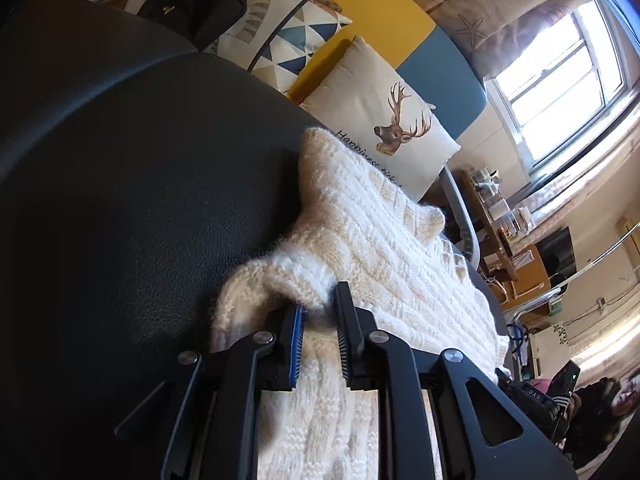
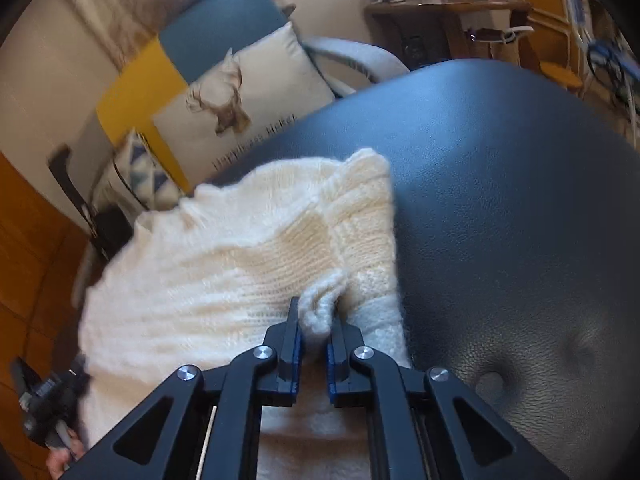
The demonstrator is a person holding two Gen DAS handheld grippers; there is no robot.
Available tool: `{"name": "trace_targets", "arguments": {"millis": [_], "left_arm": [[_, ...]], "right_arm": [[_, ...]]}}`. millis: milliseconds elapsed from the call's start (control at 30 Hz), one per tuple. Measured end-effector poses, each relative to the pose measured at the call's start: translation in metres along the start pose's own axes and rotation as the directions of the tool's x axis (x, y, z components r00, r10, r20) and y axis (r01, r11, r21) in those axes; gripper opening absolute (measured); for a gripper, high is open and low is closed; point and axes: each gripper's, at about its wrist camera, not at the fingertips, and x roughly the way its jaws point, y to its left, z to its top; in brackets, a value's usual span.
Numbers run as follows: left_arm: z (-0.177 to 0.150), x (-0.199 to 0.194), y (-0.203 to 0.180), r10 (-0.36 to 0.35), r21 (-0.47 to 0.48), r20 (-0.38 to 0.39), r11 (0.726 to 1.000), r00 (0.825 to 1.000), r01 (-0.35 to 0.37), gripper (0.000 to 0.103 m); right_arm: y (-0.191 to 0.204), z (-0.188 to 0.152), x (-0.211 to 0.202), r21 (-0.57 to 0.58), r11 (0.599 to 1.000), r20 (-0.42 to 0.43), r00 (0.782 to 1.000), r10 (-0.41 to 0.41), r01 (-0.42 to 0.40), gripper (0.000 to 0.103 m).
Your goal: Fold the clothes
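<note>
The right tool [image 2: 314, 320] is clenched on a bunched ridge of the cream knit sweater [image 2: 224, 264], and the left tool [image 1: 320, 312] pinches a fold at its opposite edge. The sweater lies on the black padded surface [image 2: 500, 200], its long axis running away from both tools toward the deer cushion [image 1: 384, 120]. Both bites look shallow, so the fuzzy knit could slip free or stretch crooked.

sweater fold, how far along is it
Done: the cream sweater lies spread on the dark padded surface. In hand: the left tool and the right tool each pinch a bunch of knit at its near edge. Left: no finished fold shows yet; the gripped edges must be carried over and laid flat.
</note>
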Motion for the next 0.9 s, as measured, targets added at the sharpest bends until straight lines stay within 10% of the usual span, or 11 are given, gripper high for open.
{"name": "trace_targets", "arguments": {"millis": [200, 367, 633, 833, 900], "left_arm": [[0.015, 0.007, 0.017, -0.097, -0.165, -0.055, 0.982, 0.994, 0.087, 0.026], [0.014, 0.002, -0.003, 0.000, -0.015, -0.042, 1.000, 0.999, 0.000, 0.026], [0.001, -0.007, -0.009, 0.086, 0.113, 0.017, 0.990, 0.996, -0.088, 0.025], [0.001, -0.008, -0.008, 0.092, 0.146, 0.013, 0.985, 0.996, -0.093, 0.024], [0.003, -0.009, -0.004, 0.055, 0.122, -0.006, 0.991, 0.998, -0.054, 0.024]], "right_arm": [[-0.025, 0.016, -0.011, 0.170, 0.983, -0.024, 0.997, 0.076, -0.071, 0.021], [0.027, 0.011, -0.010, -0.147, 0.980, -0.050, 0.989, -0.142, 0.133, 0.005], [0.057, -0.006, 0.016, -0.457, 0.809, 0.015, 0.913, -0.409, 0.370, 0.005], [0.081, 0.003, 0.002, -0.508, 0.732, 0.123, 0.879, -0.460, 0.454, 0.022], [0.111, 0.009, -0.015, -0.531, 0.753, 0.172, 0.919, -0.354, 0.389, 0.024]]}}
